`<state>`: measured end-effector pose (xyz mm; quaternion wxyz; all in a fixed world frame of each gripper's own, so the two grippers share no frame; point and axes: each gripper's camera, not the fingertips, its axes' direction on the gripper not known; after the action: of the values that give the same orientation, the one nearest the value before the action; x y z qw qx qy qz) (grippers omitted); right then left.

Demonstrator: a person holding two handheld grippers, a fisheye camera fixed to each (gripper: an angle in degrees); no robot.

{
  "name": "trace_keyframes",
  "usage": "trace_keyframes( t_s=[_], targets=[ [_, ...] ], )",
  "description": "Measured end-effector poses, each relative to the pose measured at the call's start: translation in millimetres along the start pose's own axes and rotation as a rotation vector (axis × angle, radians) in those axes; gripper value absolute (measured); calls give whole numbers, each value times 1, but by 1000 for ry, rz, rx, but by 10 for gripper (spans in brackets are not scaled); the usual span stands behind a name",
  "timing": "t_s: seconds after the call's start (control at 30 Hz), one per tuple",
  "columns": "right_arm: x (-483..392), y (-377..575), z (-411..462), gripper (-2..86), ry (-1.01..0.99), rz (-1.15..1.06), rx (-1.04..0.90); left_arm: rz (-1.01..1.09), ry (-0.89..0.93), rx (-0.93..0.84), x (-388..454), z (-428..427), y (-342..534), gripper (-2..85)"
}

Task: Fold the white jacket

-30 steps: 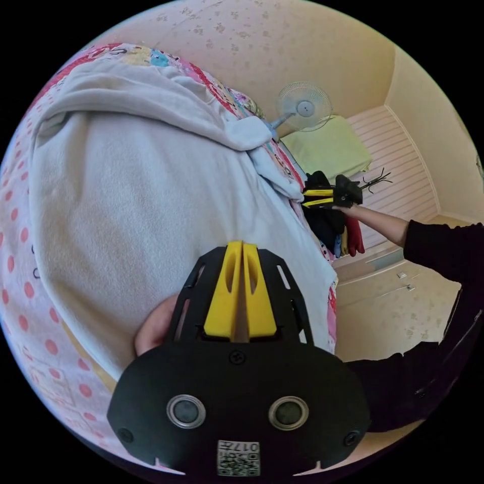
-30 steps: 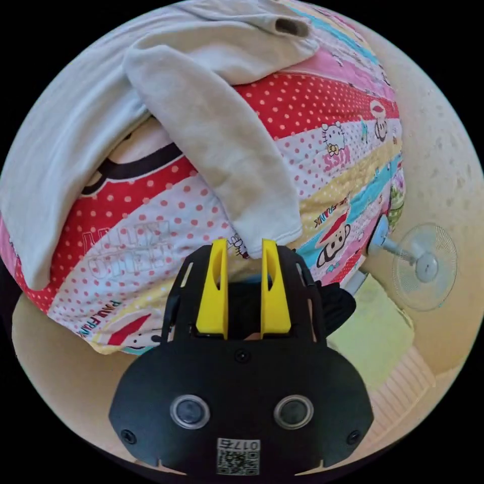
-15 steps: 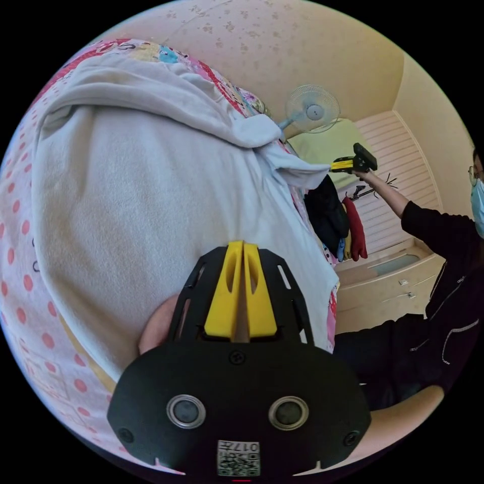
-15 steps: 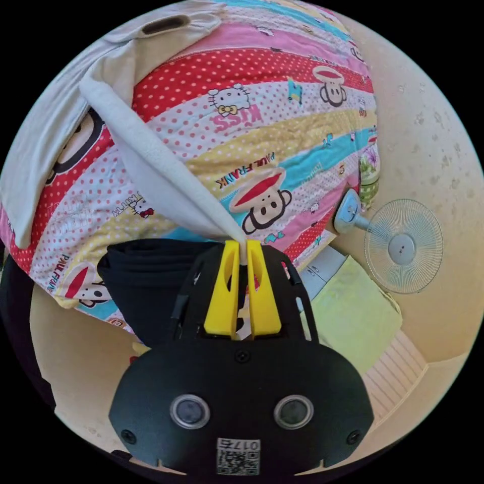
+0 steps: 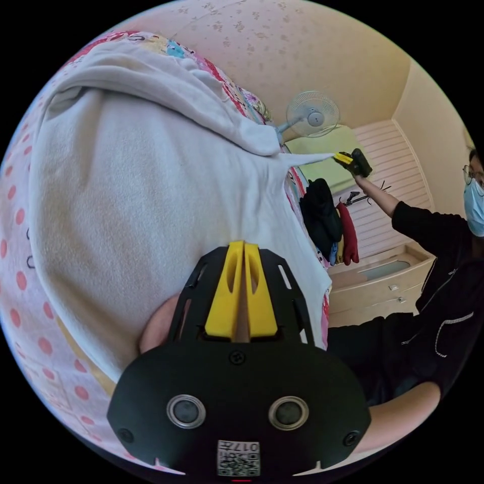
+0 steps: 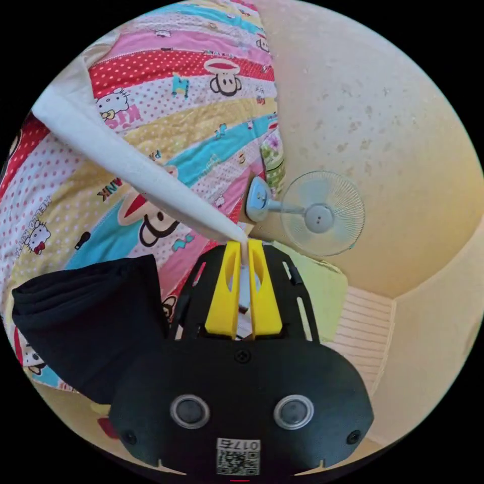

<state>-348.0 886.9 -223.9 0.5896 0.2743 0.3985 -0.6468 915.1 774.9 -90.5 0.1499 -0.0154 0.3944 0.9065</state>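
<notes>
The white jacket (image 5: 141, 176) lies spread on a bed with a cartoon-print bedspread (image 6: 201, 111). In the left gripper view my left gripper (image 5: 243, 245) has its jaws pressed together on the jacket's body near its lower edge, with small wrinkles running up from the tips. In the right gripper view my right gripper (image 6: 243, 243) is shut on the end of one sleeve (image 6: 126, 161), which stretches taut away from the bed. That right gripper (image 5: 343, 158) also appears in the left gripper view, held out past the bed's side with the sleeve drawn to a point.
A standing fan (image 6: 322, 212) is beside the bed by the wall. A black garment (image 6: 85, 322) hangs at the bed's edge, with red items on a rack (image 5: 348, 232). A person in dark clothes (image 5: 438, 282) stands beside a low dresser (image 5: 383, 282).
My right gripper shut on the sleeve's end and pulled it outward, off the bed, until it went taut. My left gripper stayed shut on the jacket's body.
</notes>
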Motion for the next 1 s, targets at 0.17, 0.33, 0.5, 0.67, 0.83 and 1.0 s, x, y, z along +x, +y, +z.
trace_keyframes(
  t_s=[0.17, 0.33, 0.5, 0.67, 0.83, 1.0],
  targets=[
    [11, -33, -127, 37, 346, 81, 561, -8, 34, 5, -5, -2, 1, -8],
    [-9, -129, -273, 38, 222, 255, 953, -2, 38, 12, -4, -4, 3, -8],
    [-85, -229, -354, 51, -324, 272, 1076, 1, 47, 22, -2, -9, 7, -8],
    [-197, -307, -337, 83, -982, 146, 759, 26, 114, 95, 8, -29, 14, -6],
    [-160, -240, -278, 88, -1214, 338, 718, -8, 229, 363, 19, -87, 41, 31],
    [-117, -201, -204, 83, -1021, 366, 571, 14, 7, 484, 34, -152, 17, 96]
  ],
)
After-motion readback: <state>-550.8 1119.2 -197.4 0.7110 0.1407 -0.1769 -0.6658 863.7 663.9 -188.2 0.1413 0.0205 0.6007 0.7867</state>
